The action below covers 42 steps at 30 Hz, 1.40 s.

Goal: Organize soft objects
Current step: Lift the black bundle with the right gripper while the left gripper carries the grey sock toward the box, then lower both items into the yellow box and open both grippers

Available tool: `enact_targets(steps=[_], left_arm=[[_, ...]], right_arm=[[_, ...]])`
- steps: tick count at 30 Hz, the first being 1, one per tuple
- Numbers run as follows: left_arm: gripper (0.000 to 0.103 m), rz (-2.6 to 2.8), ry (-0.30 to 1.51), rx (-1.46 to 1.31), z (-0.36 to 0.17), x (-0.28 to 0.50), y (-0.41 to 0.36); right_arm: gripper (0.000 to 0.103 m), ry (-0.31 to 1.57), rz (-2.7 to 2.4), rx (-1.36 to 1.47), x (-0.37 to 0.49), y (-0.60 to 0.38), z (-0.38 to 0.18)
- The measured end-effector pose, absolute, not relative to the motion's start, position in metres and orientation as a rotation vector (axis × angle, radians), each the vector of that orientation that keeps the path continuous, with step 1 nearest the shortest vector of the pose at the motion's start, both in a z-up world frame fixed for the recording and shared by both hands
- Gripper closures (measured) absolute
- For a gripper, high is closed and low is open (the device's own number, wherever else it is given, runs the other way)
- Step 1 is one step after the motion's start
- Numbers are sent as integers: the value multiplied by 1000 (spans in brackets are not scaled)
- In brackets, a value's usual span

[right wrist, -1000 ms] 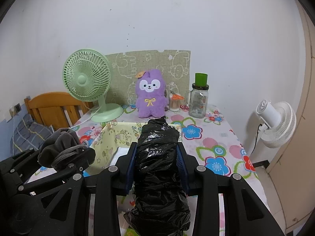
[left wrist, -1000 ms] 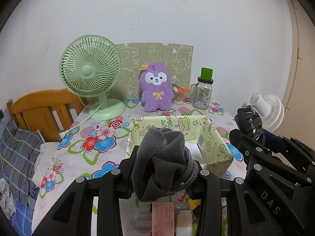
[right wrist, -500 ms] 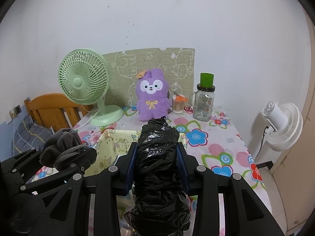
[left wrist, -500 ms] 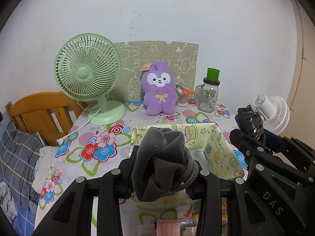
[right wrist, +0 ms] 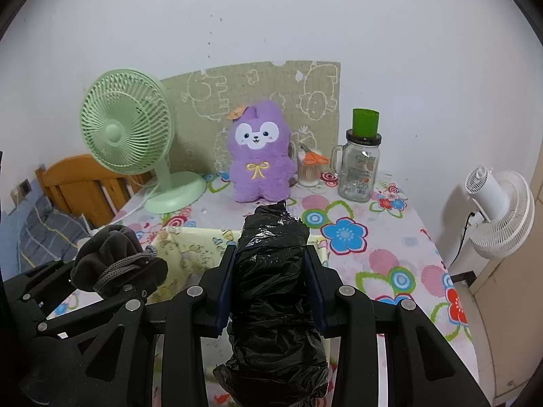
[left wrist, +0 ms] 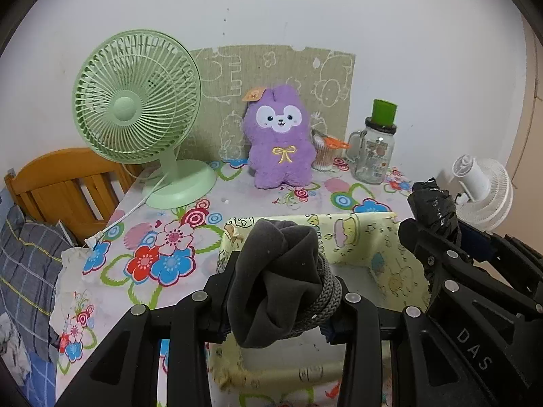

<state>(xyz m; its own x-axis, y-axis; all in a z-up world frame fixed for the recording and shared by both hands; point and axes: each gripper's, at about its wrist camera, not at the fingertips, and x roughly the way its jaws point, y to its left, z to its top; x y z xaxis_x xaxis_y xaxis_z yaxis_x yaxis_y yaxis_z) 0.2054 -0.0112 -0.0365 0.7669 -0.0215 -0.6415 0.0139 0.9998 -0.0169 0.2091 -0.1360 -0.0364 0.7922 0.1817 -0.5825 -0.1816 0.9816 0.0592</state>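
My left gripper pinches the rolled dark grey fleece bundle with its knitted cord between its fingers, hanging over the near wall of the pale yellow cartoon-print fabric bin on the flowered worktop. My right gripper squeezes the crinkled black plastic-wrapped roll above the same bin. I should lower both past the rim before spreading the fingers, side by side, without folding the soft walls.

The table wears a flower-print cloth. At its back stand a green fan, a purple plush toy, a small cup with orange scissors and a glass jar topped green. A pale yellow fabric bin sits nearer.
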Motion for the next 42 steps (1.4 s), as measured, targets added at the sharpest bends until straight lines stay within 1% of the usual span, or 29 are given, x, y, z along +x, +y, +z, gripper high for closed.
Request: enact_targets(steps=[13,20,28,32,42], left_arm=[[64,-10,783,7,-58,245,-11],[63,-31,851,-10,-80,259,-7],[60,-42,850,-12,-82,259,-6],[54,-48,855,-15,-81,258,-7],[52,-65,867,-19,-78,249,-8]], right_arm=[[62,711,196,-6,250,-133,-60],[62,762,190,-19,264,-130,-79],[59,786,156,-33,266,-130,-87],[58,786,138,-36,264,-133,-87],[56,800,176,-32,256,-137,-85]])
